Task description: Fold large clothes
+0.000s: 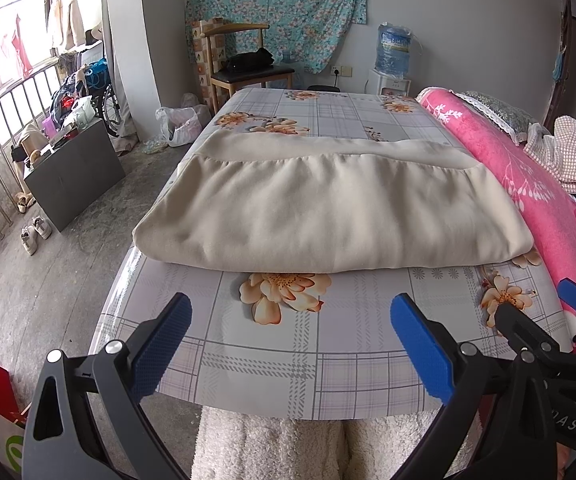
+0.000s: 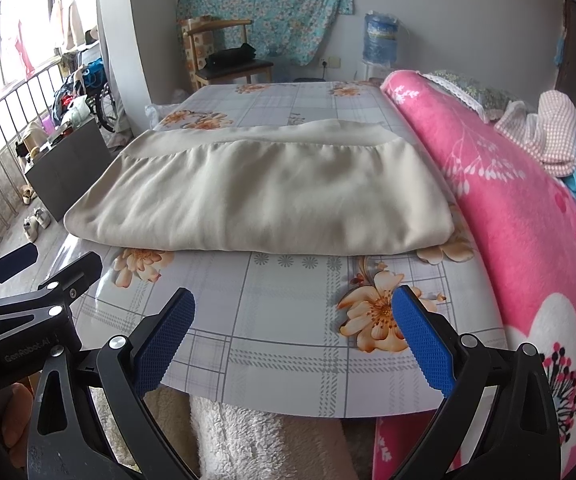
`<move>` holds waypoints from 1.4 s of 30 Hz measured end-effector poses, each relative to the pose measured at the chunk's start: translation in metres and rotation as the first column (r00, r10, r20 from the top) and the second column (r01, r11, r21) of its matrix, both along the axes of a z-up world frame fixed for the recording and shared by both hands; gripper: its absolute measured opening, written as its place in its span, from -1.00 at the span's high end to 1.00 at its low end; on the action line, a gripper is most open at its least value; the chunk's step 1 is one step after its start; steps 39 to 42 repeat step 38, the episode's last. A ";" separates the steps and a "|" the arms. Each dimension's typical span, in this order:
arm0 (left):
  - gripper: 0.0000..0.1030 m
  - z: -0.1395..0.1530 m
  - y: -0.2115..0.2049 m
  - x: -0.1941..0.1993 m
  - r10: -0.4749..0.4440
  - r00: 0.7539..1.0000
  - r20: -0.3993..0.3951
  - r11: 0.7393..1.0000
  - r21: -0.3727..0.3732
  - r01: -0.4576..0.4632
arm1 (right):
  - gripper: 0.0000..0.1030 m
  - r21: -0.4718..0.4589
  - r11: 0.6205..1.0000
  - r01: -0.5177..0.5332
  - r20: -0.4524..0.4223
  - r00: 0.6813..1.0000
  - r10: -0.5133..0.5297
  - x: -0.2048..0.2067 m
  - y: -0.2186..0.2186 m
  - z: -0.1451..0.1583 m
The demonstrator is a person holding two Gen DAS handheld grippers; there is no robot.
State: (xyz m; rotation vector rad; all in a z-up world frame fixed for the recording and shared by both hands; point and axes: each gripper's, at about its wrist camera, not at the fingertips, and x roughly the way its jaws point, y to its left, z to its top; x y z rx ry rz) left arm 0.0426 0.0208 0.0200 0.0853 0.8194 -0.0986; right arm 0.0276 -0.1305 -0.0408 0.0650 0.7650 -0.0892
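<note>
On the near half of the flowered table we have the beige garment lying flat, folded into a broad rectangle with its rounded fold edge toward us and a gathered seam band along its far side. It sits square to the table edge, left corner close to the table's left rim, right side just beside the rolled pink blanket. We judge it was laid there because the bare oilcloth gives a smooth, firm bed for further folds.

Left gripper: fingers spread wide, blue pads empty, hovering over the bare strip of table between us and the garment, apart from the cloth. Right gripper: same, wide and holding nothing, hanging over the table's near right part beside a printed flower. Each wrist view catches the other gripper at its edge, so the two are close side by side, both aimed at the near fold edge.

We read this posture as either a pause before the next fold or the end of the job; the pile already looks compact, several layers thick. If another fold is due, the two near corners are the natural pinch points, one per gripper, since the cloth is wide and would sag if lifted singly. The fabric looks soft and limp.

Below the table edge, a white fleecy garment on the person's lap or legs.
</note>
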 end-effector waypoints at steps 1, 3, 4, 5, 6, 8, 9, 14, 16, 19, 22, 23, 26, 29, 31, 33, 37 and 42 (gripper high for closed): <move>-0.90 0.000 0.000 0.000 0.000 1.000 0.000 1.000 0.000 0.000 | -0.84 0.001 1.000 0.000 -0.001 1.000 0.000 -0.001 0.002 -0.001; -0.90 0.000 0.000 0.000 0.000 1.000 0.000 1.000 0.002 0.000 | -0.84 0.000 1.000 0.000 0.000 1.000 0.000 0.000 0.000 0.000; -0.90 0.000 0.000 0.000 0.001 1.000 0.000 1.000 0.001 -0.001 | -0.84 0.001 1.000 0.000 -0.002 1.000 0.000 0.000 0.000 0.000; -0.90 0.000 0.001 0.000 0.000 1.000 -0.001 1.000 0.001 0.000 | -0.84 0.001 1.000 0.000 -0.002 1.000 0.000 -0.001 0.001 0.000; -0.90 0.000 0.000 0.000 0.000 1.000 -0.001 1.000 0.000 0.000 | -0.84 0.000 1.000 0.000 -0.003 1.000 0.000 -0.002 0.003 0.000; -0.90 0.000 0.000 0.000 0.002 1.000 -0.001 1.000 0.000 -0.002 | -0.84 0.002 1.000 0.001 -0.003 1.000 -0.001 -0.002 0.003 0.000; -0.90 0.000 0.000 0.000 0.001 1.000 -0.001 1.000 0.000 -0.001 | -0.84 0.002 1.000 0.001 -0.002 1.000 -0.001 -0.004 0.005 0.000; -0.90 0.000 0.000 0.000 0.001 1.000 0.001 1.000 0.001 -0.001 | -0.84 0.003 1.000 0.000 -0.004 1.000 0.000 -0.003 0.004 0.000; -0.90 0.001 0.000 0.000 0.002 1.000 0.001 1.000 -0.001 -0.002 | -0.84 0.002 1.000 0.000 -0.003 1.000 0.000 -0.002 0.003 0.000; -0.90 0.001 0.000 0.000 0.001 1.000 0.001 1.000 0.000 -0.001 | -0.84 0.003 1.000 0.001 -0.003 1.000 -0.001 -0.002 0.003 0.000; -0.90 0.001 0.000 0.000 0.001 1.000 0.003 1.000 0.000 -0.001 | -0.84 0.003 1.000 0.002 -0.004 1.000 -0.002 -0.001 0.003 0.000; -0.90 0.001 -0.001 0.000 0.002 1.000 0.004 1.000 0.001 -0.002 | -0.84 0.003 1.000 0.002 -0.004 1.000 -0.002 -0.002 0.004 0.000; -0.90 0.002 0.000 0.000 0.001 1.000 0.002 1.000 -0.001 -0.001 | -0.84 0.004 1.000 0.002 -0.004 1.000 -0.002 -0.001 0.002 0.000; -0.90 0.002 0.000 0.000 0.002 1.000 0.002 1.000 -0.001 -0.002 | -0.84 0.004 1.000 0.001 -0.005 1.000 -0.001 -0.001 0.002 0.000; -0.90 0.002 0.000 0.000 0.003 1.000 0.002 1.000 0.000 -0.003 | -0.84 0.005 1.000 0.000 -0.007 1.000 0.000 -0.001 0.003 0.001; -0.90 0.002 0.000 0.000 0.003 1.000 0.002 1.000 -0.002 -0.003 | -0.84 0.005 1.000 0.000 -0.006 1.000 0.000 0.000 0.001 0.001; -0.90 0.002 0.001 0.000 0.005 1.000 0.001 1.000 -0.002 -0.005 | -0.84 0.006 1.000 0.000 -0.006 1.000 0.000 0.000 0.001 0.001; -0.90 0.002 0.000 0.000 0.005 1.000 0.001 1.000 -0.002 -0.005 | -0.84 0.006 1.000 0.000 -0.006 1.000 0.000 0.000 0.001 0.001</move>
